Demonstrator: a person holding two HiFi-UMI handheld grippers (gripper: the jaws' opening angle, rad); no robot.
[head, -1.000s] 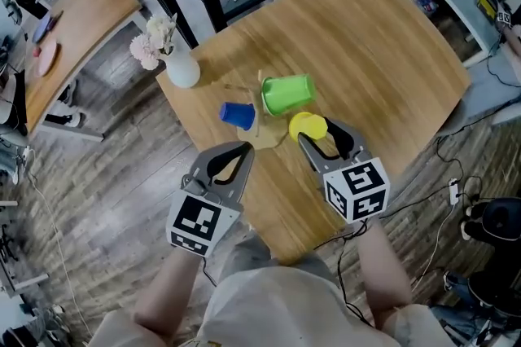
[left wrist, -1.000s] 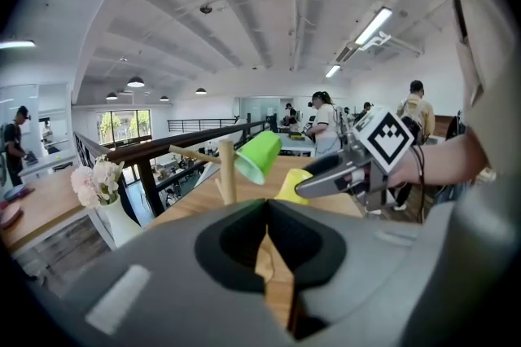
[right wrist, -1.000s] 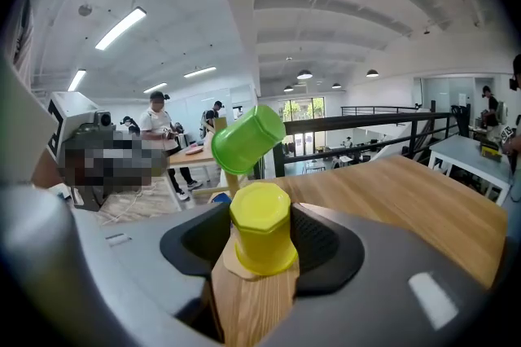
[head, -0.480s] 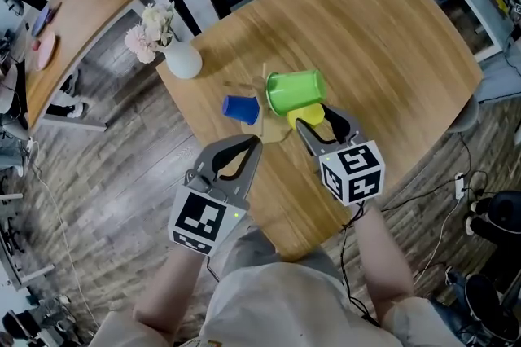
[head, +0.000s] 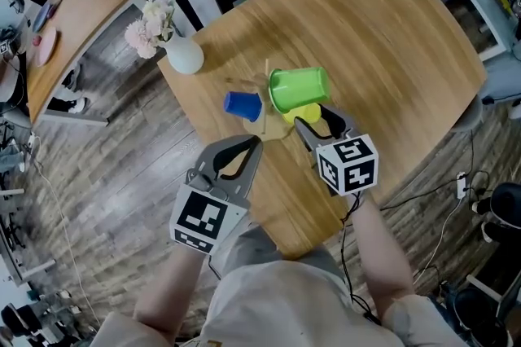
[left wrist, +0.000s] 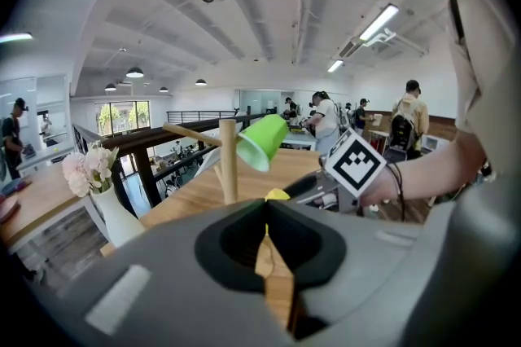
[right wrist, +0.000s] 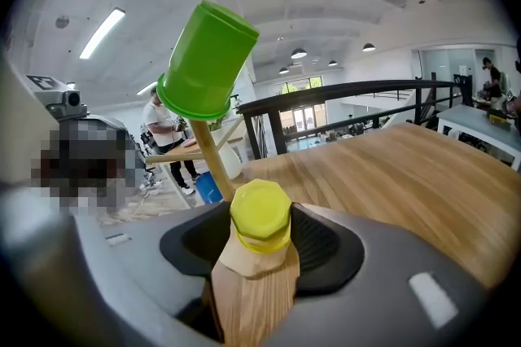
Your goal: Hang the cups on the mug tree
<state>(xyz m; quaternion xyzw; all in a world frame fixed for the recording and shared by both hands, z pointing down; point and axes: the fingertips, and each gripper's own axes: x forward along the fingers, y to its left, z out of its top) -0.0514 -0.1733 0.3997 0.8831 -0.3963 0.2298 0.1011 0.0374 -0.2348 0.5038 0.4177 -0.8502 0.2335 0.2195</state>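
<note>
On the light wooden table [head: 391, 36]: a wooden mug tree [left wrist: 229, 166], with a lime-green plastic cup [head: 299, 87] hung on an upper peg.
Yellow plastic cup [right wrist: 260, 213]: just short of the trunk and below the pegs; the tree lies ahead and above.
Right gripper [head: 313, 116]: the nearer hand, jaws wide and clamped on the yellow cup.
Left gripper [head: 255, 142]: jaws together, empty, off to the left.
Bare peg [left wrist: 189, 133]: slants out leftward, probably the target.

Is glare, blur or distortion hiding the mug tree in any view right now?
Head view: sharp, evenly lit, green cup clear. Left gripper view: fisheye-bent, ceiling lights bright, yet the mug tree is readable. Right gripper view: fisheye too, dark at the corners, yellow cup crisp.
</note>
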